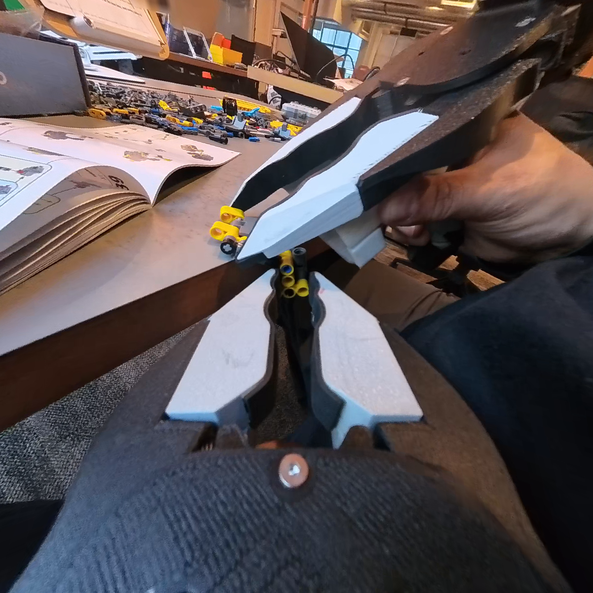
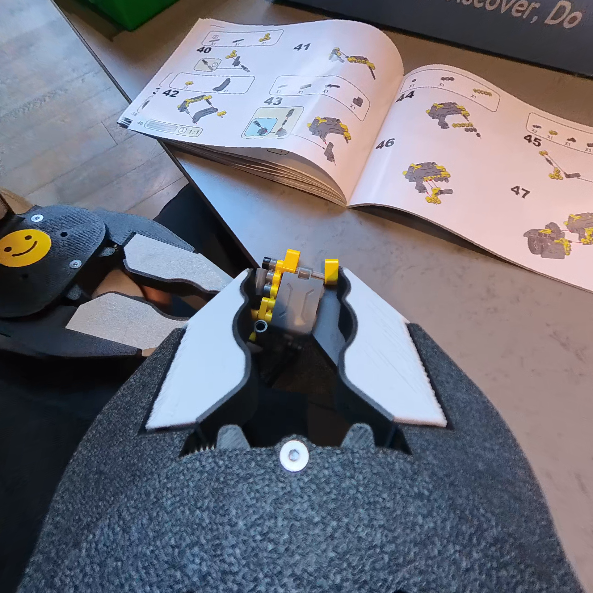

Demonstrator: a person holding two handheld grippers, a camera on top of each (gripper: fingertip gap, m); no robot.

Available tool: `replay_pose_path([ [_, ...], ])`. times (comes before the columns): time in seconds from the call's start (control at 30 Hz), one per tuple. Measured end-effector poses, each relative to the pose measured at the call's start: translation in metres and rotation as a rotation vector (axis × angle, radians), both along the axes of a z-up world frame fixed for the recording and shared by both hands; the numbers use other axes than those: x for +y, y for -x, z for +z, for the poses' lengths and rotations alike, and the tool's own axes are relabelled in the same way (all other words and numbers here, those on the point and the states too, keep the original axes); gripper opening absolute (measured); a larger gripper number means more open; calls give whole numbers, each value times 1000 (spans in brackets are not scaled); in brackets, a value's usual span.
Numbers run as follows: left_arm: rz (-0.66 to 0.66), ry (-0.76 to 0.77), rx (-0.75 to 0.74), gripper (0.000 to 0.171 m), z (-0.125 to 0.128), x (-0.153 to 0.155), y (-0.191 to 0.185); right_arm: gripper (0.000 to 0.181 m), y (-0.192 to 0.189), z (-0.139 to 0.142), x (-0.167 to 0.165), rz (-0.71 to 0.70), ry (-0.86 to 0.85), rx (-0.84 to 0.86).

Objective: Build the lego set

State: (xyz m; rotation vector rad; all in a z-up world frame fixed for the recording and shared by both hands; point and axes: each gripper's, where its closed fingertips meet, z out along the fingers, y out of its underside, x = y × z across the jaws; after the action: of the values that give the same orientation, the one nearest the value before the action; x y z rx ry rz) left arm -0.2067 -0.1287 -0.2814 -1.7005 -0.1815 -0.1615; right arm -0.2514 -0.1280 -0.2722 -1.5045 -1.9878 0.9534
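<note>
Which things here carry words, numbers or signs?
Open white paper instruction booklet: printed step numbers, legible, not copied here.
Dark flat box behind it: pale lettering, cut off.
Round yellow smiley sticker on left hand-held gripper: sign, no words.

Open booklet [image 1: 96, 167] on table [image 1: 179, 224], loose parts [image 1: 199, 120] behind it — box [image 1: 38, 80] further left
</note>
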Motion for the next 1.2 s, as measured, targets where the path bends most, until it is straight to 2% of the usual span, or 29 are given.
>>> replay_pose_path([
  [0.23, -7, 4, -1, 16, 0, 1, 0, 50, 0, 1, 1, -44, 41, 50],
  [0.57, 7, 40, 94, 16, -2, 4, -2, 51, -4, 1, 7, -120, 89, 51],
  [0.93, 5, 33, 103, 16, -2, 5, -4, 49, -5, 2, 8, -164, 114, 54],
  [1.2, -13, 33, 81, 16, -3, 4, -5, 49, -5, 1, 7, -149, 70, 52],
])
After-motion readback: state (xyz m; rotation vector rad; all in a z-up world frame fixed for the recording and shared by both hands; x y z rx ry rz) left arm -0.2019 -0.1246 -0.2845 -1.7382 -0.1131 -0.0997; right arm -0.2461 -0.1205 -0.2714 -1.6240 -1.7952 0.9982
